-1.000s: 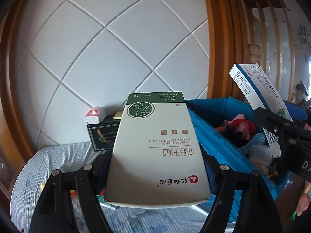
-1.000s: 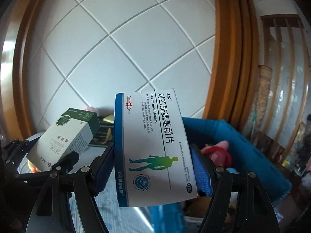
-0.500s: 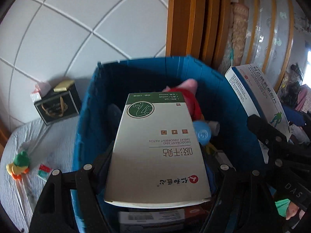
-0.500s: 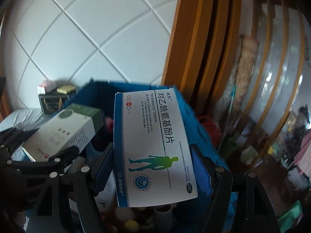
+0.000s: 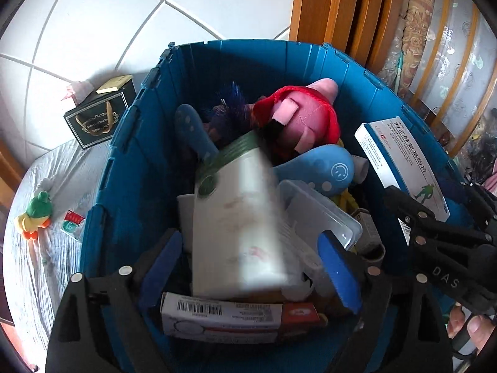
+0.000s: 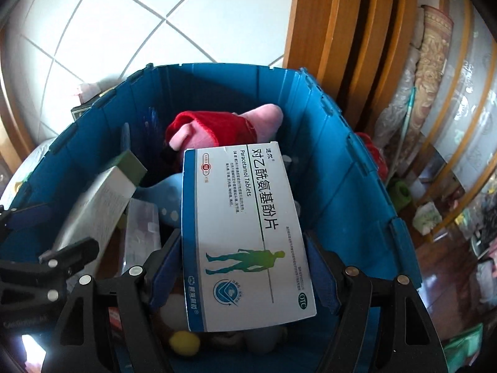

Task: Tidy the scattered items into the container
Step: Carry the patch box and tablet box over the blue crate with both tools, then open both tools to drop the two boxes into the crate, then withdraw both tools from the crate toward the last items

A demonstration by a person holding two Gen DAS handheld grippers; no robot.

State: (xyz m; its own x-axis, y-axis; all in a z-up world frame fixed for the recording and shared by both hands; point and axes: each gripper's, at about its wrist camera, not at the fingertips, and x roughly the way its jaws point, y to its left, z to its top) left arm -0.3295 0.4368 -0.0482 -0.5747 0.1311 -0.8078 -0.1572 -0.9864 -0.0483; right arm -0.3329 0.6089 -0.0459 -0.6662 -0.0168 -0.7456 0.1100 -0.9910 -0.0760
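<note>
Left tool (image 5: 251,273) jaws just opened wide; green-topped white cardboard box (image 5: 236,227) dropping, blurred, into blue plastic crate (image 5: 130,161). Right tool (image 6: 245,267) clamps white-and-blue paracetamol tablet box (image 6: 245,233) above crate. Advice: release low, over free gap beside pink plush toy (image 6: 217,127).

The green-and-white box (image 5: 236,217) was smeared by motion blur, its print unreadable. The paracetamol box (image 6: 245,236) hid much of the blue bin's (image 6: 335,168) contents (a yellow ball (image 6: 184,343) peeked out beneath). The red-and-white carton (image 5: 236,321) lay partly under the blurred box.
</note>
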